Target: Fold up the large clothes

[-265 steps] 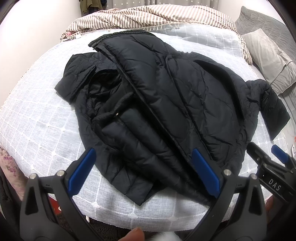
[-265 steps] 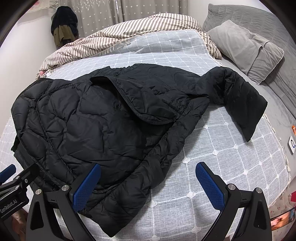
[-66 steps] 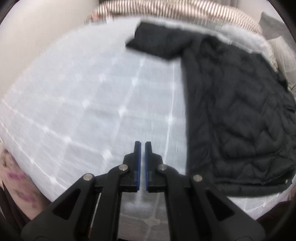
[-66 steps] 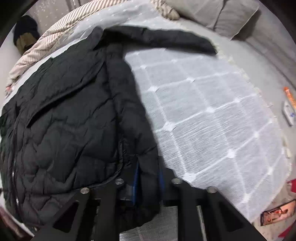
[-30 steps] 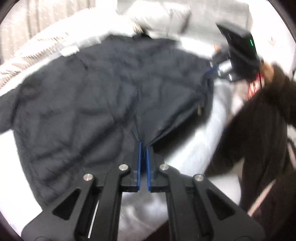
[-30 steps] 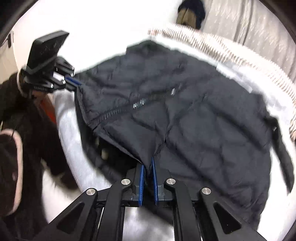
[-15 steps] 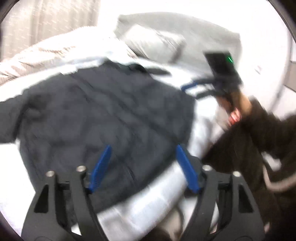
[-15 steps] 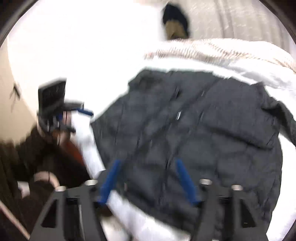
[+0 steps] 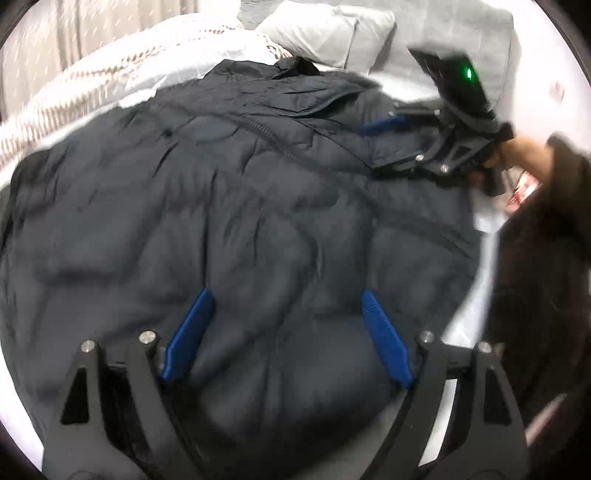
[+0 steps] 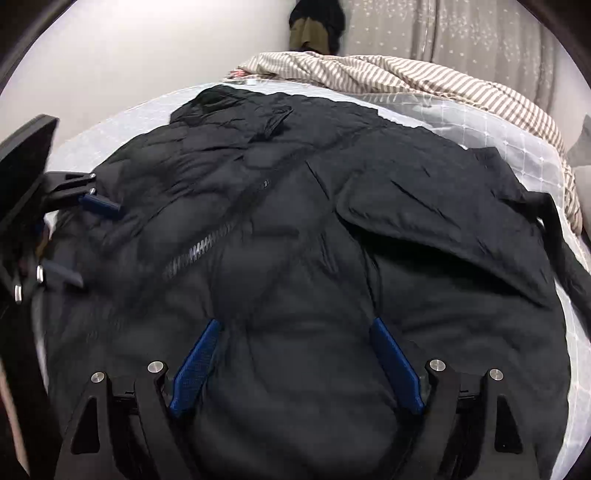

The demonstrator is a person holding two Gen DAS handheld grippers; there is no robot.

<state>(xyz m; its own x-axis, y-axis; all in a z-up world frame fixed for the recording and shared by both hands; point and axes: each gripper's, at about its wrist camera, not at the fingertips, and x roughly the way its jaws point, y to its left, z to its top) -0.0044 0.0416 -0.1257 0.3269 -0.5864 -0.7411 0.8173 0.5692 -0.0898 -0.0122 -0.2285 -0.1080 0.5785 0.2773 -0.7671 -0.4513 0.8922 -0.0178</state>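
A black quilted puffer jacket (image 9: 229, 206) lies spread flat on the bed, its front zipper (image 10: 199, 251) running diagonally. It fills most of the right wrist view (image 10: 295, 258) too. My left gripper (image 9: 286, 295) is open and empty, just above the jacket's near edge. My right gripper (image 10: 295, 325) is open and empty over the jacket's opposite side. The right gripper also shows at the far right of the left wrist view (image 9: 391, 123), and the left gripper at the left edge of the right wrist view (image 10: 85, 240).
The bed has a white grid-pattern cover (image 10: 480, 122). A striped duvet (image 10: 406, 77) is bunched at the back. Grey pillows (image 9: 332, 33) lie at the headboard side. Curtains (image 10: 461, 33) and dark hanging clothes (image 10: 317, 26) stand behind. The person's dark sleeve (image 9: 546, 240) is at the right.
Both grippers were shut on the jacket's edges a second ago, pulling it taut. They have opened and let go; the jacket now rests flat on the bed.
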